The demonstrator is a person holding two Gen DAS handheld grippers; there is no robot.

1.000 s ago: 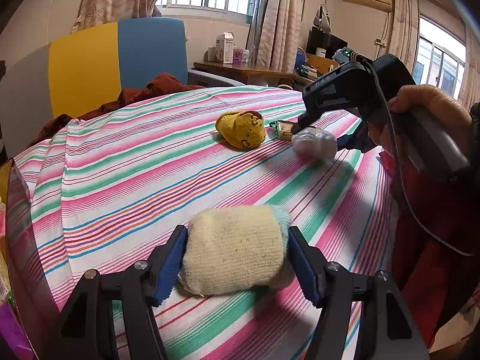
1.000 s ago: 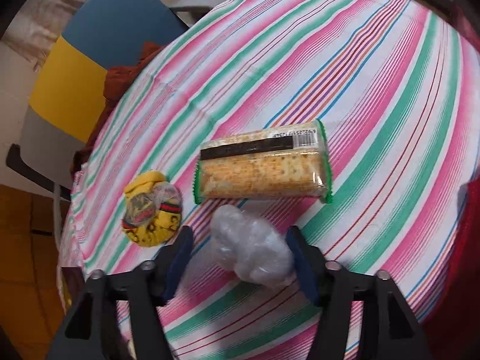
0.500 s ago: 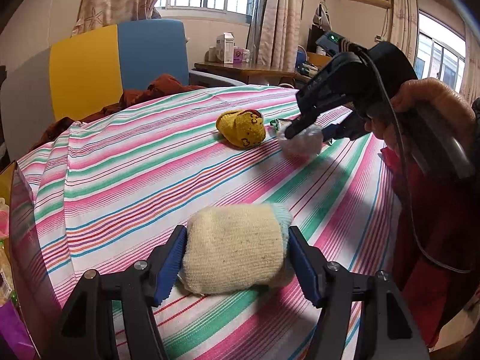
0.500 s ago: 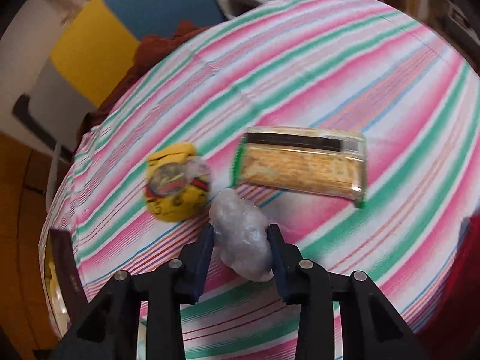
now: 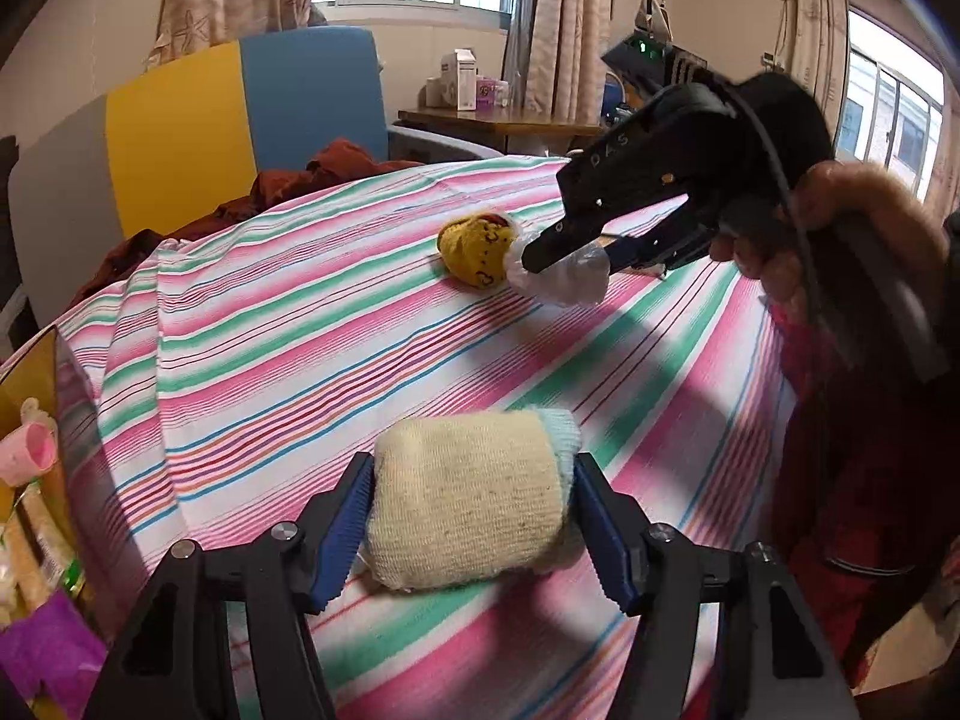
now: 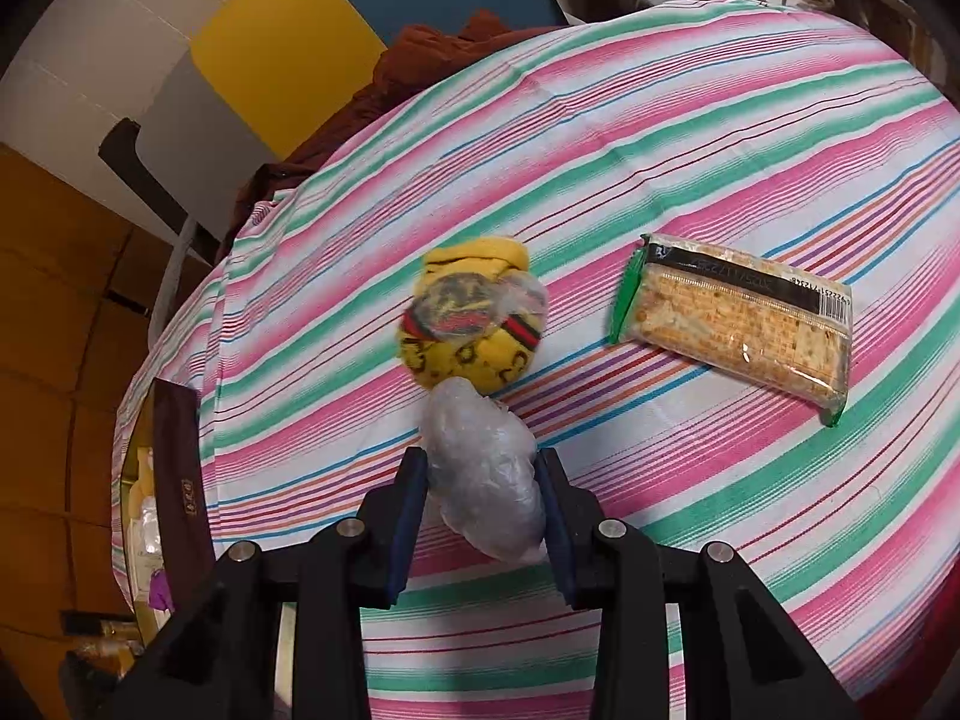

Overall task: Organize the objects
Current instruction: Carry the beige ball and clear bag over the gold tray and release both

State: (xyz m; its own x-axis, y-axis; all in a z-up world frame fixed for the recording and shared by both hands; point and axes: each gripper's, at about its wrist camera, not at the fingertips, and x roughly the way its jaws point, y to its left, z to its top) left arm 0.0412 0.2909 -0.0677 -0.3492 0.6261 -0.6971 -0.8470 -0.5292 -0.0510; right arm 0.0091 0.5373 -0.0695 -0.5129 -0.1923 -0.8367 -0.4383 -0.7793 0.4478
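Note:
My left gripper (image 5: pixel 471 510) is shut on a rolled cream sock (image 5: pixel 468 516), just above the striped tablecloth (image 5: pixel 288 360). My right gripper (image 6: pixel 483 495) is shut on a crumpled clear plastic bag (image 6: pixel 486 480) and holds it lifted over the cloth; the left wrist view shows that gripper (image 5: pixel 576 252) with the bag (image 5: pixel 564 279) hanging from it. A yellow patterned sock ball (image 6: pixel 474 324) lies just beyond the bag, also in the left wrist view (image 5: pixel 477 249). A cracker packet (image 6: pixel 738 324) lies to the right of the sock ball.
A box (image 5: pixel 30 480) with mixed items, including a pink cup (image 5: pixel 27 450), stands at the table's left edge. A dark red cloth (image 6: pixel 420 60) is heaped at the far edge before a yellow and blue chair back (image 5: pixel 240 120). A hand (image 5: pixel 840 240) holds the right gripper.
My right gripper closed on the plastic bag, lifted it off the cloth and carried it left toward the yellow sock ball. My left gripper keeps its hold on the cream sock.

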